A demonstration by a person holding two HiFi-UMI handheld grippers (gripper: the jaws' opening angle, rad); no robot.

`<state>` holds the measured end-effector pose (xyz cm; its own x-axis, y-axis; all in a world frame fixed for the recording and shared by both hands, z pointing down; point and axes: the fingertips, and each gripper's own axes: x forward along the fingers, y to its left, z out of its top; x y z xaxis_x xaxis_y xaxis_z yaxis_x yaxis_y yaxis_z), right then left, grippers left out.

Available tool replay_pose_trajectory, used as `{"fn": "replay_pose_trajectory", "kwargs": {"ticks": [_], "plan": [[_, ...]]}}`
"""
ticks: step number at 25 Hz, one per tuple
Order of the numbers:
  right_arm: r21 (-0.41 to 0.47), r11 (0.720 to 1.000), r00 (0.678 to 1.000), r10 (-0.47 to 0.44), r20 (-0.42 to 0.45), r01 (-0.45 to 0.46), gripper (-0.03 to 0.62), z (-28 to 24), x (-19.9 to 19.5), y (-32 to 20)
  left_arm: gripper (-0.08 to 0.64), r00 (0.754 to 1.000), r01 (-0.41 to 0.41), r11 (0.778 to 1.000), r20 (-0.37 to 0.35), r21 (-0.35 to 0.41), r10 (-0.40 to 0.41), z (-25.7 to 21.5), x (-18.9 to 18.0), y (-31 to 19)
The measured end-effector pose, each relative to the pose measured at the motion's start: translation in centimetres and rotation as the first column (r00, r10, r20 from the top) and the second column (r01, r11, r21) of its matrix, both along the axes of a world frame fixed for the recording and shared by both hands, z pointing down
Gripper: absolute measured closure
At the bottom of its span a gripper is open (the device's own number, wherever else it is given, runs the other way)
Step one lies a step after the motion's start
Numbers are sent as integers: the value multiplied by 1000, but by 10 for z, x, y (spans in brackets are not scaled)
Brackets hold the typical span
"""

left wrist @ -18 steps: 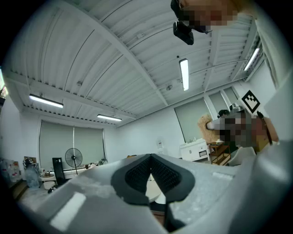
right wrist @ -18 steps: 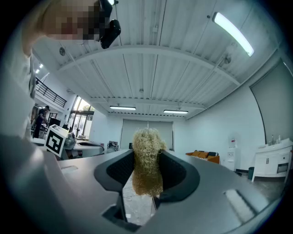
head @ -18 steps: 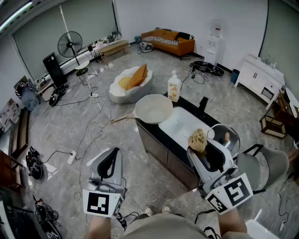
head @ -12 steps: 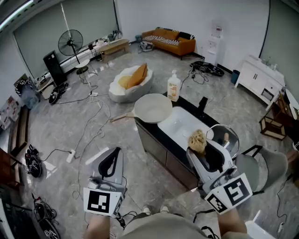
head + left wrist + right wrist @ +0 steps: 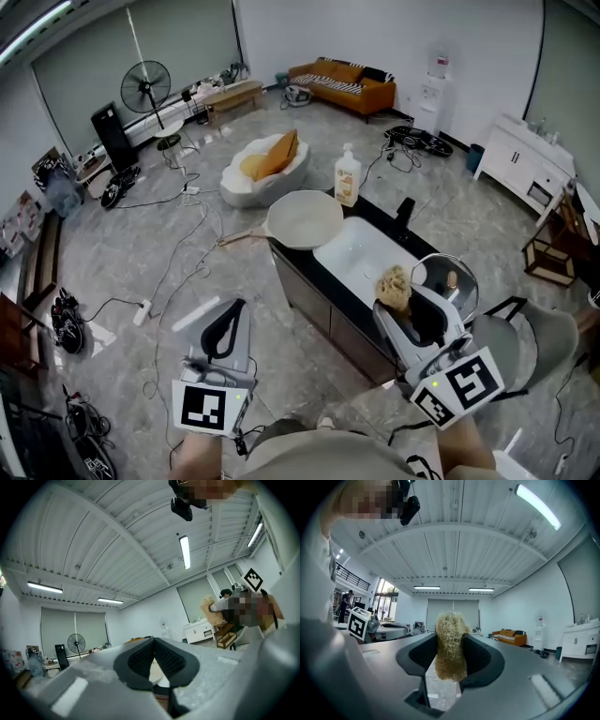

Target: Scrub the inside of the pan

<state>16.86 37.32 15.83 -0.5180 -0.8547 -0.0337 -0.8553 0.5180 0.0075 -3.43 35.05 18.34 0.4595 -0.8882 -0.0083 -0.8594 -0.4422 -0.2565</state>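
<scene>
A cream pan point(image 5: 304, 218) with a wooden handle lies on the left end of the dark counter point(image 5: 309, 272), next to a white sink point(image 5: 361, 253). My right gripper point(image 5: 397, 300) is shut on a tan fibrous scrubber point(image 5: 395, 285) point(image 5: 450, 644), held up near the sink's right end. My left gripper point(image 5: 225, 323) hangs over the floor, left of the counter and well short of the pan, its jaws shut with nothing between them point(image 5: 153, 656). The scrubber point(image 5: 209, 611) also shows at the right of the left gripper view.
A soap bottle point(image 5: 348, 175) stands behind the pan. A black tap point(image 5: 406, 212) rises at the sink's far side. A glass lid point(image 5: 445, 274) lies right of the scrubber. Cables, a white beanbag point(image 5: 262, 171), a fan point(image 5: 147, 87) and an orange sofa point(image 5: 343, 81) stand around on the floor.
The head view has shifted slightly; both grippers have crept a little toward the counter. The grip on the scrubber is unchanged.
</scene>
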Motion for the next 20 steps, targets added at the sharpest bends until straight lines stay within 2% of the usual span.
{"fn": "replay_pose_trajectory", "kwargs": {"ticks": [5, 13, 20], "plan": [[-24, 1000, 1000, -17, 8, 17, 419, 9, 4, -4, 558, 1000, 26, 1000, 10, -4, -26, 6, 1, 2], [-47, 997, 998, -62, 1, 62, 419, 23, -5, -19, 558, 997, 76, 995, 1, -65, -76, 28, -13, -5], [-72, 997, 999, -38, -3, 38, 420, 41, -5, -49, 558, 996, 79, 996, 40, -36, -77, 34, -18, -32]]}}
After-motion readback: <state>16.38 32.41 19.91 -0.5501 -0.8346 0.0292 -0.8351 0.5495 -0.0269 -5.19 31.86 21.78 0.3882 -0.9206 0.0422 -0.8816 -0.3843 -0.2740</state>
